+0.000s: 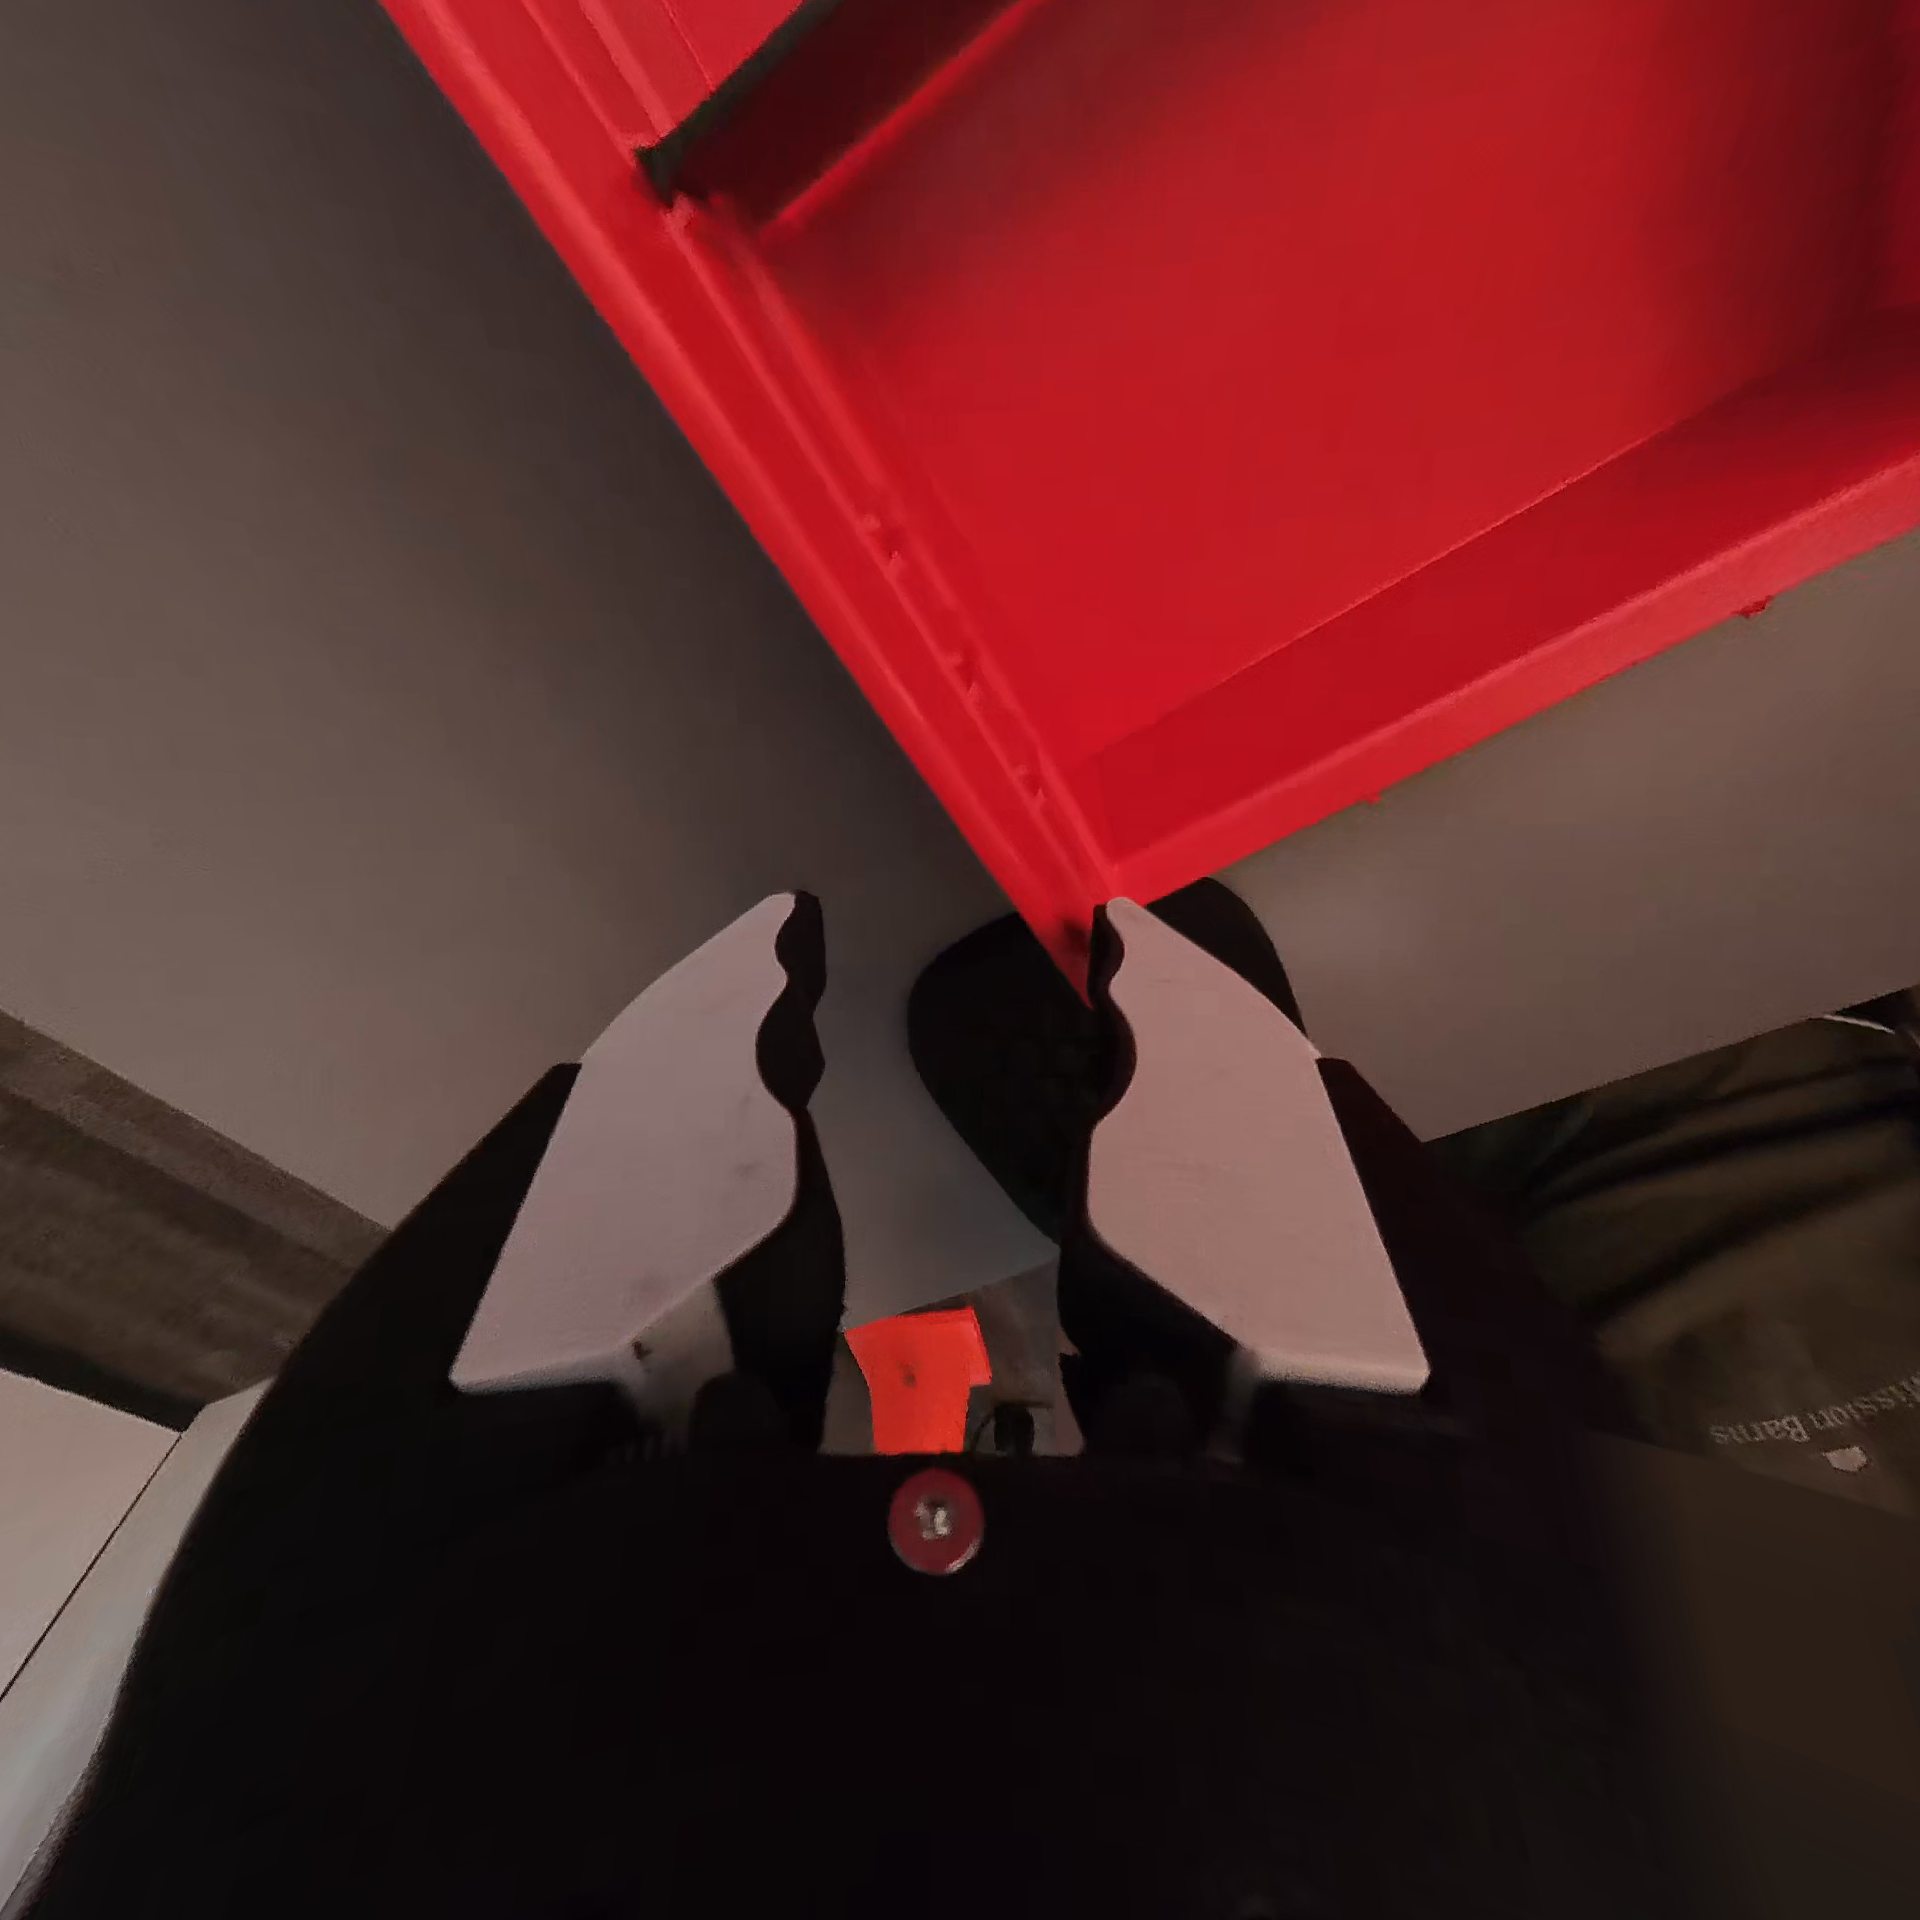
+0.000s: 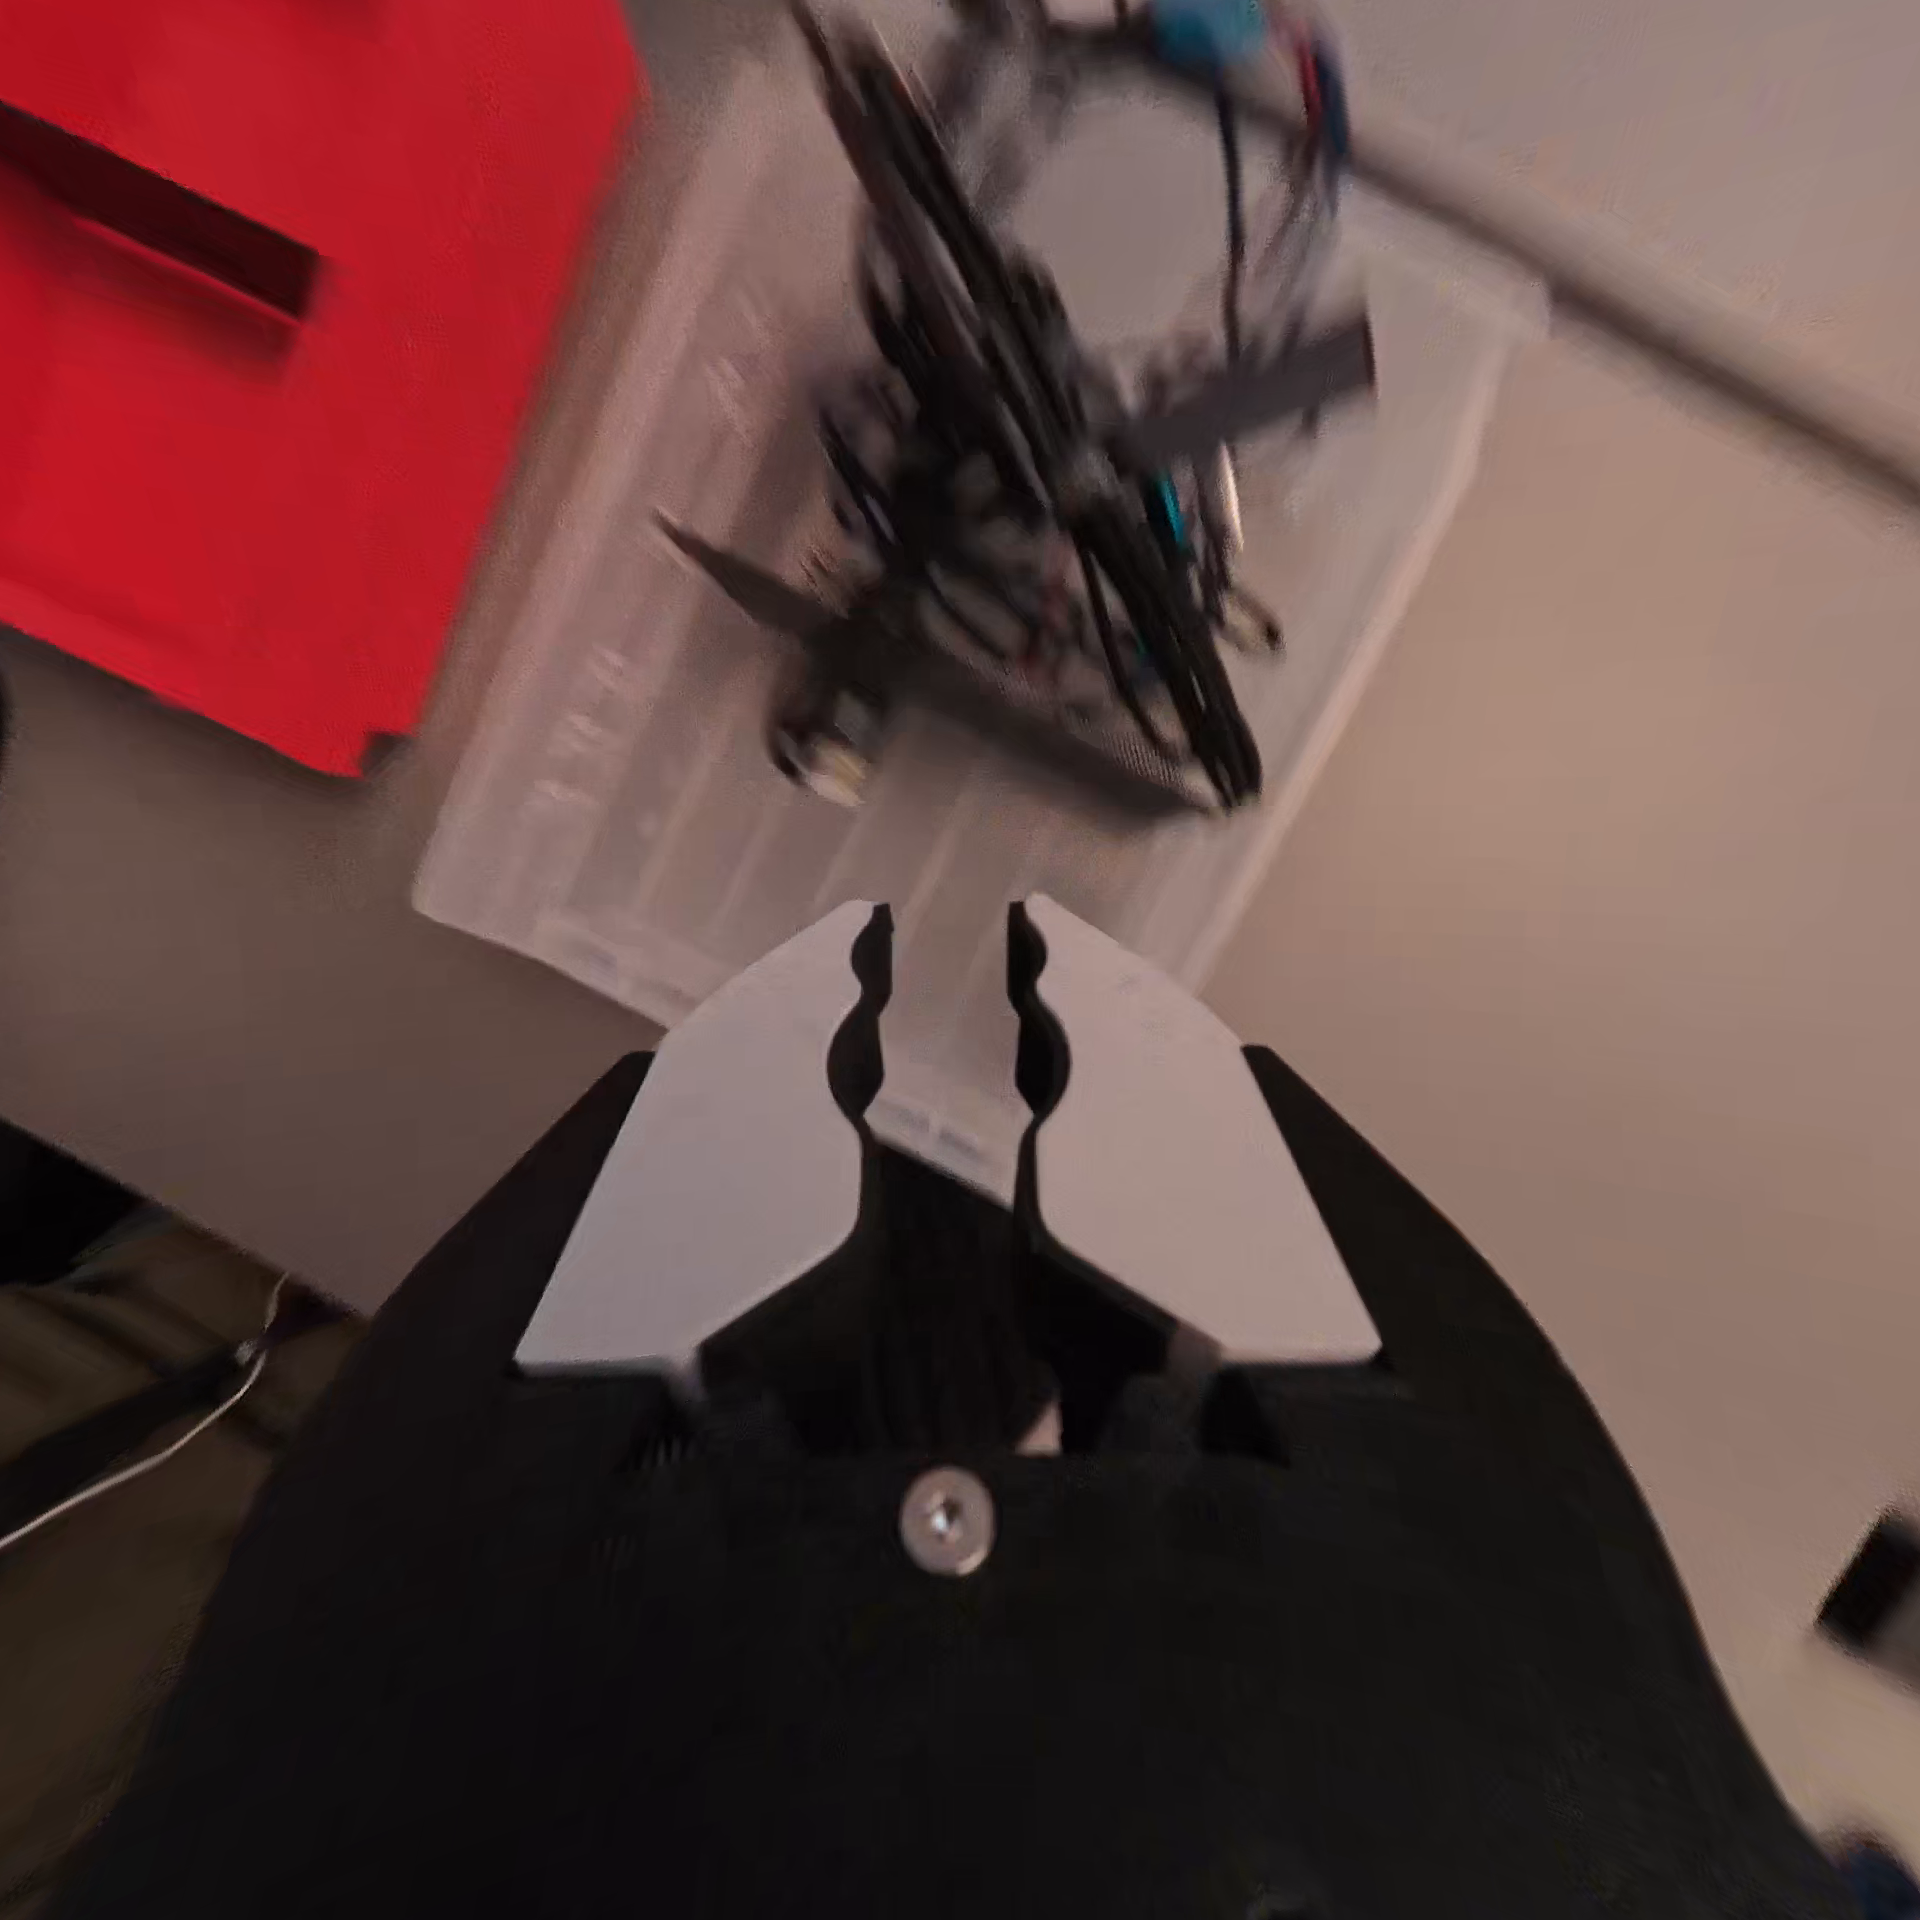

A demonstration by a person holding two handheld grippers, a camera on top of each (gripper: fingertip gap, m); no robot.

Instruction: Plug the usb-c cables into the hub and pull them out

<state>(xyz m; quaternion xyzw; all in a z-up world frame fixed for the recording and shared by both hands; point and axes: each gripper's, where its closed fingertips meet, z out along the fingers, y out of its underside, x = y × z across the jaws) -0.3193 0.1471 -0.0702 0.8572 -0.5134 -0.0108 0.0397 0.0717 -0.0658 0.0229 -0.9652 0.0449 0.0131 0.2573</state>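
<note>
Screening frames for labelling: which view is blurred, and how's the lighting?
Right wrist view: heavy motion blur on the clear bin and its cable tangle; right claw sharp. Left wrist view: mostly crisp, red bin vivid; left claw body near black; dim, warm light in both.

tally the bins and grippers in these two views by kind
red plastic bin: 1
clear plastic bin holding a blurred tangle of black cables: 1
grippers, left gripper and right gripper, both empty: 2
total: 4
</note>
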